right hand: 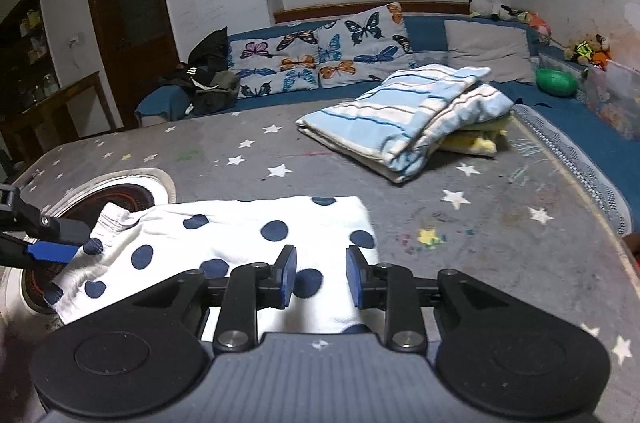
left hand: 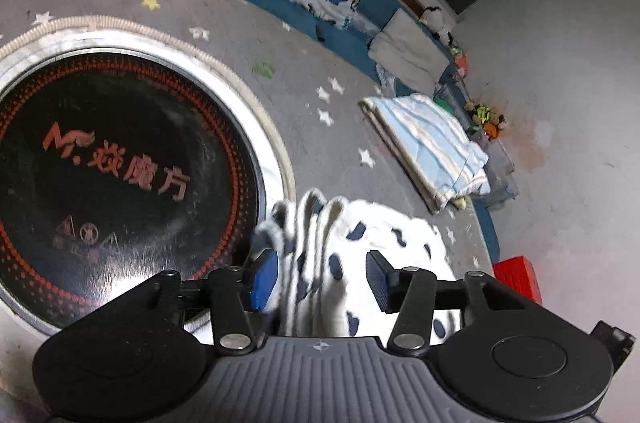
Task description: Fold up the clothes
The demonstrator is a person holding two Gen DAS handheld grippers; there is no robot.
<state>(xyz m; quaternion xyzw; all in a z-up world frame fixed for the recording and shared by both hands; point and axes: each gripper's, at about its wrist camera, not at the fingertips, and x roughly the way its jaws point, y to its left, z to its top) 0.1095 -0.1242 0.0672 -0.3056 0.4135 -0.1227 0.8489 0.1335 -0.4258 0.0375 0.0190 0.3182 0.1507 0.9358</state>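
A white garment with navy dots (right hand: pixel 240 231) lies flat on the grey star-print table cover (right hand: pixel 500 183), its left end reaching over a round hob. My right gripper (right hand: pixel 322 277) hovers open over the garment's near right part, nothing between its pads. In the left wrist view the garment (left hand: pixel 384 235) shows its gathered, ribbed edge. That bunched edge stands between the wide-apart fingers of my left gripper (left hand: pixel 322 277), which is open. The right wrist view shows the left gripper's fingers (right hand: pixel 60 243) at the garment's left end.
A round black hob with a metal rim (left hand: pixel 120 163) is set into the table at the left. A folded blue-striped cloth (right hand: pixel 400 111) lies at the far right on a yellow item (right hand: pixel 476 143). Behind is a blue sofa with butterfly cushions (right hand: pixel 320 55). A red box (left hand: pixel 516 275) sits beyond the table edge.
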